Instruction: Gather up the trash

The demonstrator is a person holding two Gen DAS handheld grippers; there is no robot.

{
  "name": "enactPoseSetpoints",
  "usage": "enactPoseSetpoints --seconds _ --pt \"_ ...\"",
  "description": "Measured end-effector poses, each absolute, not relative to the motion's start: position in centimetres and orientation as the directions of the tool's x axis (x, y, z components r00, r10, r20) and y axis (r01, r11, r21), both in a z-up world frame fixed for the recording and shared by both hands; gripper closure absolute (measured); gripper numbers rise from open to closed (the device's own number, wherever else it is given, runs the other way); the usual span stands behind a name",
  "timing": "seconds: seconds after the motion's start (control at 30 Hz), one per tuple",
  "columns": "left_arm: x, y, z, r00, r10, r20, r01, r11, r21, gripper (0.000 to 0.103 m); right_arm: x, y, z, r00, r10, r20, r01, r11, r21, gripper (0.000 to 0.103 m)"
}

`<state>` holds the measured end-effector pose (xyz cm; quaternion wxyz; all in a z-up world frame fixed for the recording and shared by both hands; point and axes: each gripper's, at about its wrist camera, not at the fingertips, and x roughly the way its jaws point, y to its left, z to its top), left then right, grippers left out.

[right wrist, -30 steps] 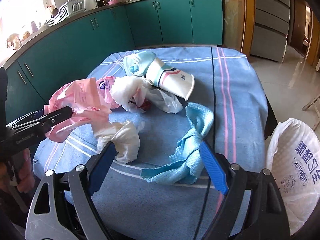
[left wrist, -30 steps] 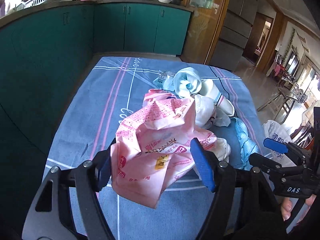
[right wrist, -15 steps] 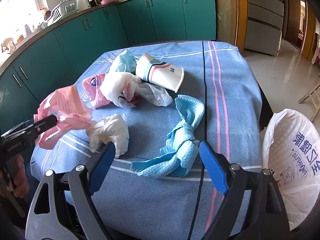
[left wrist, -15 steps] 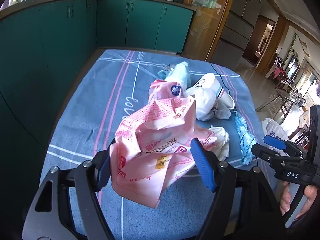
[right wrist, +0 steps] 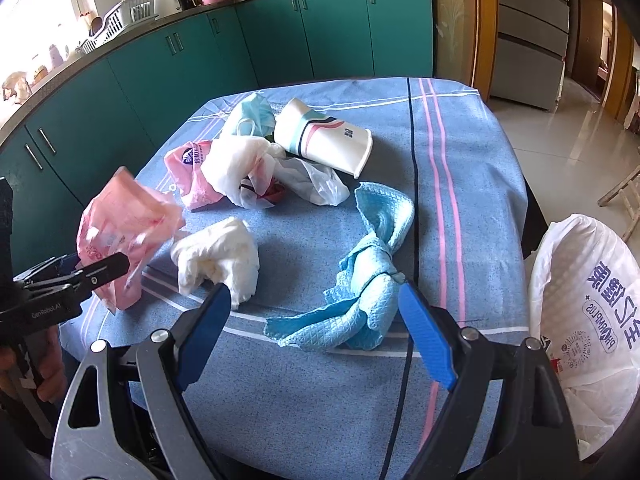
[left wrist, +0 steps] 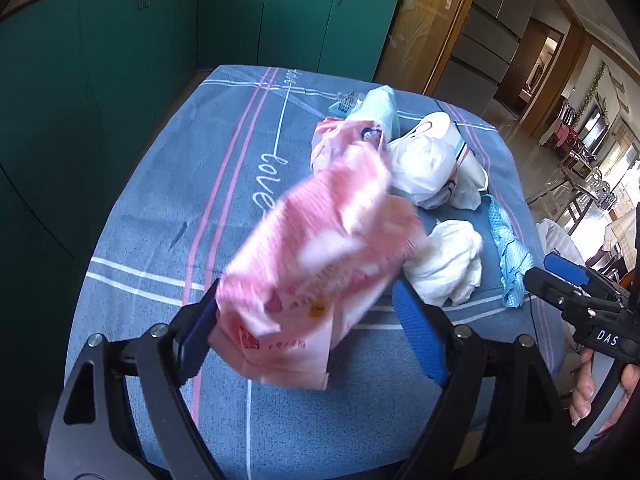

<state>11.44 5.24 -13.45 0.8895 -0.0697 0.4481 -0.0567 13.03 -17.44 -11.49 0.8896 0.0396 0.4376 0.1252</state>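
Over the near left edge of the desk (right wrist: 460, 160), the left tongs (left wrist: 308, 332) hold a crumpled pink wrapper (left wrist: 320, 272), which hangs between the two blue pads. It is blurred, and the pads look fairly wide apart, so the pinch seems to sit on its lower left corner; I cannot tell how firm it is. From the right wrist view the same wrapper (right wrist: 124, 232) is clear of the cloth, which suggests it is being carried toward the bag.

Further right, the rest of the trash lies in a loose cluster: a second pink packet (right wrist: 188, 176), a thin white plastic bag (right wrist: 240, 168), a pale blue face mask (right wrist: 252, 114) and a paper cup (right wrist: 324, 140) on its side, all touching or overlapping. Nearer the edge sits a white tissue wad (right wrist: 220, 260), apart from them. A blue cloth (right wrist: 368, 276) lies twisted just ahead of the right tongs (right wrist: 316, 332), which are spread and carrying nothing, probably lined up to take it next.

At the far right, a white trash bag (right wrist: 588, 300) stands open beside the desk, below its edge, handy for dropping things in.

A blue tablecloth with pink and white stripes covers the desk. Behind it run teal cabinets (right wrist: 280, 40) with a dish rack (right wrist: 120, 20) and pans on the worktop, and tiled floor to the right.
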Motion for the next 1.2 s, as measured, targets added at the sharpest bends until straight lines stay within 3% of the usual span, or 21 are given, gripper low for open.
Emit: enactPoseSetpoints --seconds 0.33,0.97,1.07,1.13,1.2 --pt "11.4 6.6 -13.3 0.595 -0.170 -0.786 0.009 0.979 -0.205 0.014 13.6 -17.5 -12.0 0.571 0.257 -0.780 -0.182 0.966 0.185 0.019" --pt "10.8 5.5 -14.4 0.559 -0.210 -0.803 0.067 0.976 -0.208 0.014 16.4 -14.7 -12.8 0.579 0.270 -0.769 -0.220 0.960 0.171 0.020" --pt "10.9 5.1 -14.7 0.548 -0.220 -0.807 0.076 0.974 -0.214 0.014 16.2 -14.3 -13.1 0.571 0.253 -0.781 -0.232 0.962 0.143 0.039" --pt "11.0 4.7 -14.9 0.542 -0.225 -0.809 0.083 0.973 -0.215 0.014 16.3 -14.5 -13.7 0.547 0.255 -0.797 -0.231 0.961 0.150 0.056" --pt "11.0 4.4 -14.9 0.537 -0.235 -0.810 0.093 0.971 -0.220 0.014 16.2 -14.7 -14.2 0.534 0.254 -0.807 -0.225 0.962 0.154 0.066"
